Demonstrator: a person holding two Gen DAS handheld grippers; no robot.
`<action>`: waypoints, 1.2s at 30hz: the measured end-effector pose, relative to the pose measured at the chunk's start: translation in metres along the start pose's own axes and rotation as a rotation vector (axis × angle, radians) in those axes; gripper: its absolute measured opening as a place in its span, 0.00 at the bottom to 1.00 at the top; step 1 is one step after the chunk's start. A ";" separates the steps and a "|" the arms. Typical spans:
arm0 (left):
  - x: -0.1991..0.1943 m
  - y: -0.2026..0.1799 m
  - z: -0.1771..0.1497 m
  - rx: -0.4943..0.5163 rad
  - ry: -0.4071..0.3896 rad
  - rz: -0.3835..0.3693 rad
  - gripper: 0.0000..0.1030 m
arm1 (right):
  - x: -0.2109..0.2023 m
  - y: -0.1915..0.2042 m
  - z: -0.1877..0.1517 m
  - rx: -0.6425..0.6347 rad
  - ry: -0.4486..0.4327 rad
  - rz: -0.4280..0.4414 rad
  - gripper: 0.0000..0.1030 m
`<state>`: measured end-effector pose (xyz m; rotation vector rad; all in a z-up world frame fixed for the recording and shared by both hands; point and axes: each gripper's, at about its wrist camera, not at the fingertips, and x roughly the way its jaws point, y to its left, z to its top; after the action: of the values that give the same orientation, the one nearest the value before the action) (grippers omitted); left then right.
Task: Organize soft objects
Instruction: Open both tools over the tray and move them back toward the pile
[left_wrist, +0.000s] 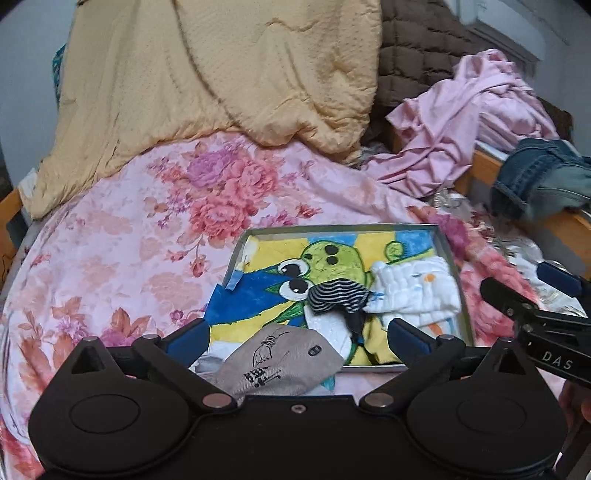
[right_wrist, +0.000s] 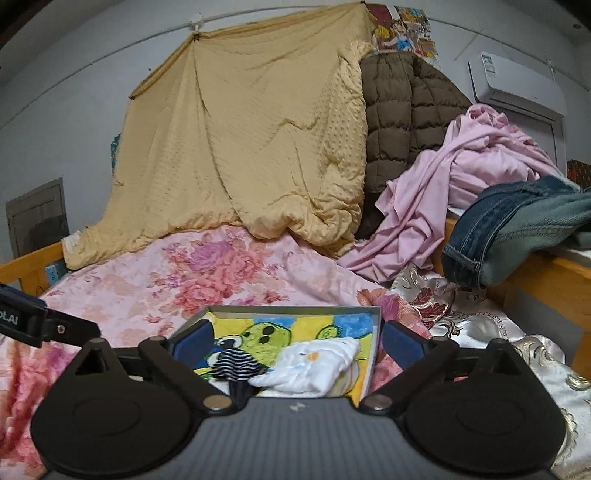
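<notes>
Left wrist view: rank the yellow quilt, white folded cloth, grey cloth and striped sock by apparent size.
1. yellow quilt
2-3. grey cloth and white folded cloth look alike; the grey one lies nearer the camera, so unranked.
4. striped sock

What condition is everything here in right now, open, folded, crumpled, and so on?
Left gripper: open, holding nothing.
Right gripper: open, holding nothing.
Tray: flat on the bed, holding soft things.
Striped sock: crumpled in the tray.
White cloth: folded in the tray.
Grey cloth: overhanging the tray's near edge.
Jeans: draped over the bed rail.
</notes>
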<state>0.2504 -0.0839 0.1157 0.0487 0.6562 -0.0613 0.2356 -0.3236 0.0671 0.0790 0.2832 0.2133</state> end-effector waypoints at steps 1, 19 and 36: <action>-0.007 -0.001 -0.002 0.014 -0.005 -0.002 0.99 | -0.007 0.003 0.000 -0.005 -0.003 0.003 0.98; -0.048 0.025 -0.085 -0.103 0.029 -0.007 0.99 | -0.078 0.034 -0.030 -0.016 0.073 0.015 1.00; -0.063 0.071 -0.165 -0.168 -0.120 0.147 0.99 | -0.079 0.067 -0.068 -0.083 0.201 0.044 1.00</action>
<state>0.1048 0.0006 0.0256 -0.0680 0.5340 0.1317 0.1286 -0.2728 0.0304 -0.0184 0.4727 0.2772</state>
